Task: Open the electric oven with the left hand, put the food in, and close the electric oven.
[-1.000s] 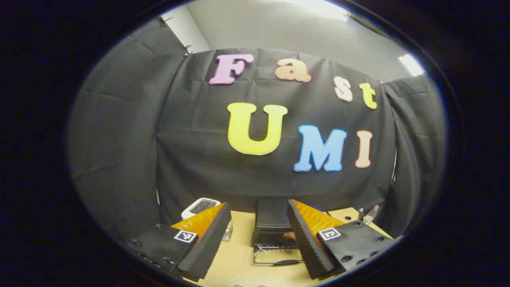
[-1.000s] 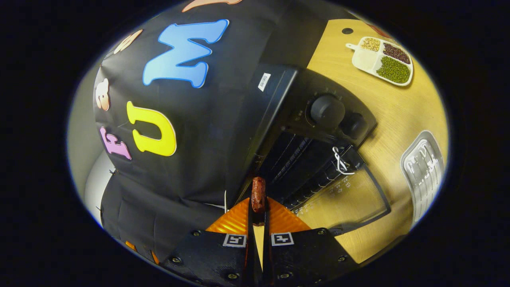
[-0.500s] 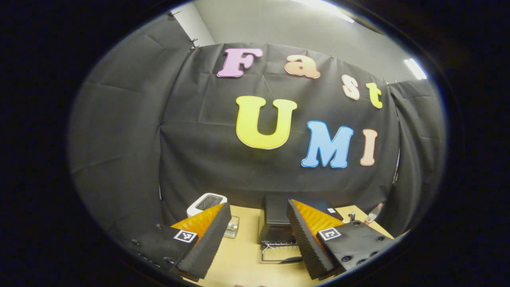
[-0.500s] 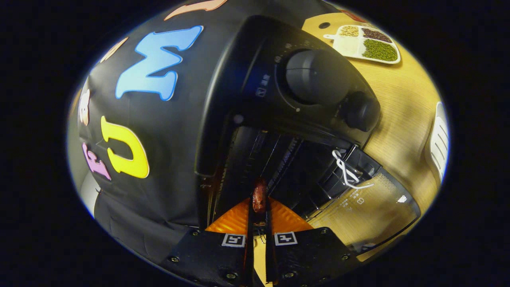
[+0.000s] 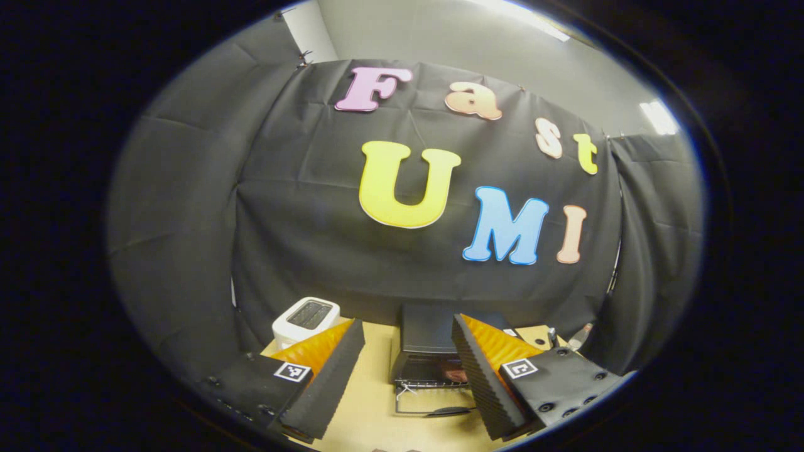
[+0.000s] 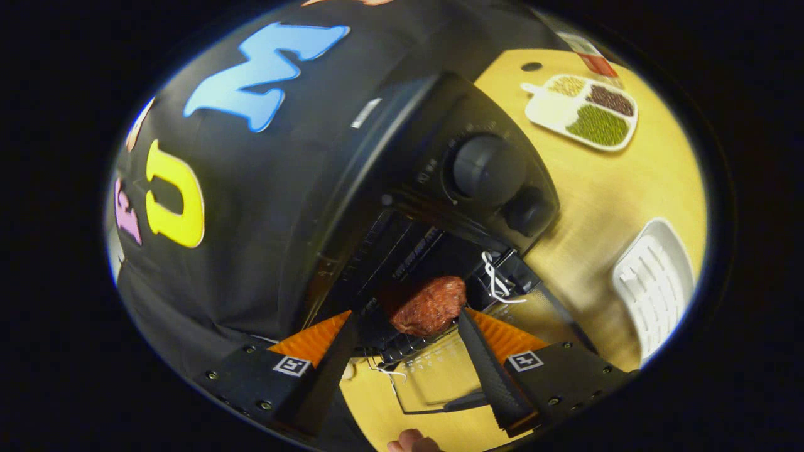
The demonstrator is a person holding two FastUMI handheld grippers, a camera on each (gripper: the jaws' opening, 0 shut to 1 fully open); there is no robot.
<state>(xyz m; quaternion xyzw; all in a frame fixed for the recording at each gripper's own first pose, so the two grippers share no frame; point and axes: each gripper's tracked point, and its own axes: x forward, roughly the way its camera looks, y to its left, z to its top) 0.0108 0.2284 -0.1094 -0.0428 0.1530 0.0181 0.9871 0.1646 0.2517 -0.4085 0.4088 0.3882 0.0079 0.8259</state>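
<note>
The black electric oven (image 6: 433, 144) stands with its glass door (image 6: 440, 376) folded down onto the table. A reddish-brown piece of food (image 6: 427, 306) lies on the wire rack at the oven's mouth. My right gripper (image 6: 407, 323) is open just in front of it, one finger on each side, neither touching the food. In the left gripper view, my left gripper (image 5: 408, 325) is open and empty, held high and back from the oven (image 5: 427, 336), whose door (image 5: 433, 402) is down.
A white toaster (image 5: 306, 317) stands left of the oven. To the oven's right are a divided dish of beans (image 6: 581, 113) and a white ribbed tray (image 6: 653, 289) on the wooden table (image 6: 597, 182). A fingertip of a hand (image 6: 411, 442) shows at the bottom edge.
My right gripper has opened and let go of the food, which now rests on the oven rack, and it has drawn back a little. The left gripper has barely shifted.
</note>
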